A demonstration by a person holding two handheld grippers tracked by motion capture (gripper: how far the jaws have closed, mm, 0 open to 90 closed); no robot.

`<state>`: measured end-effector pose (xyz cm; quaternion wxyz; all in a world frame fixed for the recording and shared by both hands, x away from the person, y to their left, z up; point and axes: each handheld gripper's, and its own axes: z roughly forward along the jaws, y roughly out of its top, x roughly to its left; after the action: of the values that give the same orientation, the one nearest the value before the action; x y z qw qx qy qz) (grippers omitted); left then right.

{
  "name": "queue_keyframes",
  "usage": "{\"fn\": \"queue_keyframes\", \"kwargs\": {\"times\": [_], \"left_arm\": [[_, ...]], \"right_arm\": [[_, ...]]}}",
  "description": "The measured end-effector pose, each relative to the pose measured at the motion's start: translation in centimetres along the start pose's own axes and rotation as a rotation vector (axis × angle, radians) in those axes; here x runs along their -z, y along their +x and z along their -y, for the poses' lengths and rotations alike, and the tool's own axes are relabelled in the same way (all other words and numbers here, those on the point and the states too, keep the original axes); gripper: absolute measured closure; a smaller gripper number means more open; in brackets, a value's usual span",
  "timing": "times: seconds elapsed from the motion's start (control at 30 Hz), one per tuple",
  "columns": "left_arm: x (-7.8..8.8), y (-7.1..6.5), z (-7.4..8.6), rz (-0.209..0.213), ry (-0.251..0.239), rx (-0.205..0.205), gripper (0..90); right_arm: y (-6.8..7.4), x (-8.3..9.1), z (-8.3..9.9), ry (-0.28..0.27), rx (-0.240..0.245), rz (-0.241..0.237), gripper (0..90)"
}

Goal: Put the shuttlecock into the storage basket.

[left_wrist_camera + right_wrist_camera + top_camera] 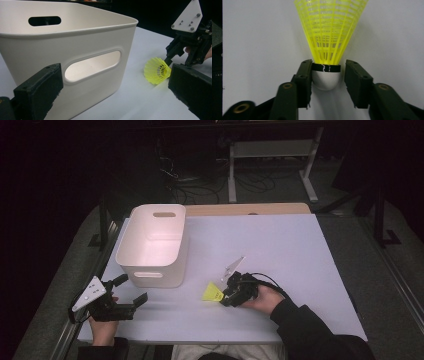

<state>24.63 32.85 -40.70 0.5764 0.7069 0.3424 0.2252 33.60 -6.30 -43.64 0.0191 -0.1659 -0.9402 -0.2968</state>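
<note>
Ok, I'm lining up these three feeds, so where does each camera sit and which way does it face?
High view: above the near table edge, facing forward-down; both forearms, left tongs, right tongs.
Left gripper view: on the left tongs, facing the white plastic bin; own jaws.
Right gripper view: on the right tongs, facing the yellow plastic shuttlecock; own jaws flank its cork.
All share the shuttlecock.

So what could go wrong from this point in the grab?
The right gripper straddles the shuttlecock's rounded white cork, with one jaw touching and a gap at the other. An uneven squeeze may pop it out. The light shuttlecock lies on the smooth table and could slide away. The bin stands some way off, so a weak grip may drop it.
</note>
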Motion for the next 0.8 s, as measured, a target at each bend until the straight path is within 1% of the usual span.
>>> {"fn": "queue_keyframes", "kwargs": {"times": [0.03, 0.07, 0.17, 0.27, 0.37, 0.63, 0.8], "left_arm": [[0.0, 0.0, 0.0, 0.000, 0.000, 0.000, 0.0], [0.0, 0.0, 0.0, 0.000, 0.001, 0.000, 0.0], [0.0, 0.0, 0.0, 0.000, 0.000, 0.000, 0.0], [0.0, 0.0, 0.0, 0.000, 0.000, 0.000, 0.0], [0.0, 0.0, 0.0, -0.001, 0.001, 0.000, 0.0], [0.0, 0.0, 0.0, -0.003, 0.001, 0.000, 0.0], [-0.1, 0.0, 0.0, -0.003, 0.005, -0.001, 0.0]], "right_arm": [[0.0, 0.0, 0.0, -0.002, 0.001, -0.007, 62.6], [0.1, 0.1, -0.1, -0.006, 0.011, 0.001, 62.9], [0.2, 0.4, -0.2, -0.018, 0.016, -0.005, 63.4], [0.2, 0.9, -0.4, -0.036, 0.008, -0.015, 63.5], [0.2, 1.3, -0.5, -0.042, 0.007, -0.027, 63.6], [0.0, 2.5, -0.8, -0.065, 0.003, -0.033, 63.6], [0.0, 3.1, -1.0, -0.078, 0.010, -0.032, 63.6]]}}
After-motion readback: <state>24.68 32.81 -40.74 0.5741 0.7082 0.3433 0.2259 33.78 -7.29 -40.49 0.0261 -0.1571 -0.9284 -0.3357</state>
